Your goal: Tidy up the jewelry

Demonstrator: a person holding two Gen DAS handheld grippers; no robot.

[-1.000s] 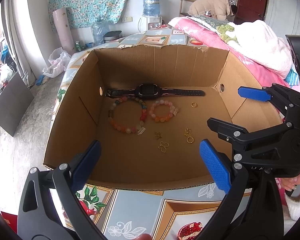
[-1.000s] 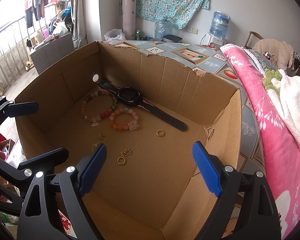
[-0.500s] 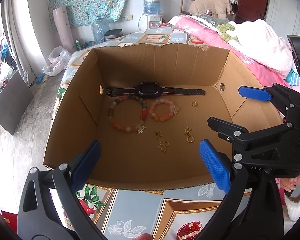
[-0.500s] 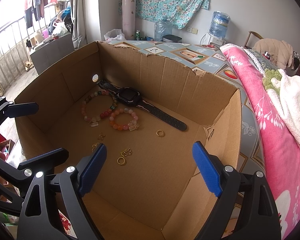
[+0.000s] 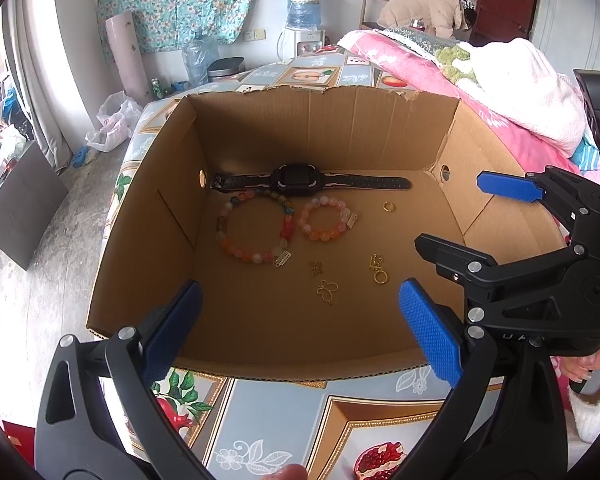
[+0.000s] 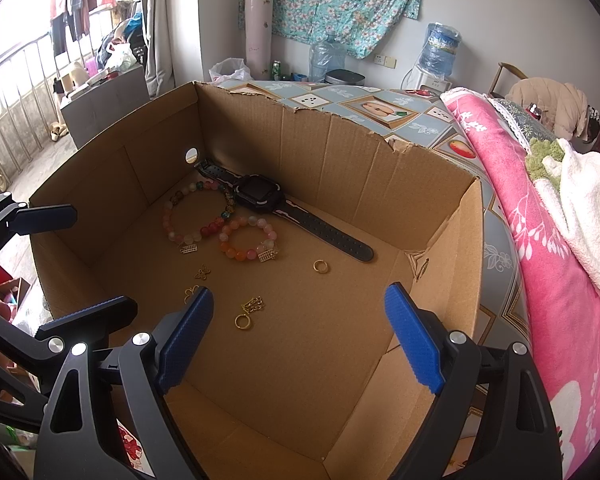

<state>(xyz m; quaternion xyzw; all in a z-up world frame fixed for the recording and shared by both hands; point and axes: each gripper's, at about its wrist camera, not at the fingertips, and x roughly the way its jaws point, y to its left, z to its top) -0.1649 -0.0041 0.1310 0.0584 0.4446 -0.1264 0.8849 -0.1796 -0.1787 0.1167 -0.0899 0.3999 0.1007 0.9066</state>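
Observation:
An open cardboard box (image 5: 148, 208) (image 6: 440, 248) holds the jewelry. A black watch (image 5: 296, 178) (image 6: 260, 194) lies along its far wall. In front lie a large bead bracelet (image 5: 254, 226) (image 6: 198, 216), a small bead bracelet (image 5: 326, 218) (image 6: 246, 238), a gold ring (image 5: 389, 207) (image 6: 320, 266), two gold butterfly charms (image 5: 326, 291) (image 6: 202, 273) and a gold keyring charm (image 5: 379, 269) (image 6: 249, 312). My left gripper (image 5: 300, 332) is open and empty at the box's near edge. My right gripper (image 6: 300, 340) is open and empty over the box's right side.
The box stands on a table with a fruit-pattern cloth (image 5: 284, 420). A pink blanket (image 6: 540, 240) and a white one (image 5: 532, 88) lie to the right. My right gripper (image 5: 500, 248) shows in the left wrist view, my left gripper's fingers (image 6: 48, 214) in the right one.

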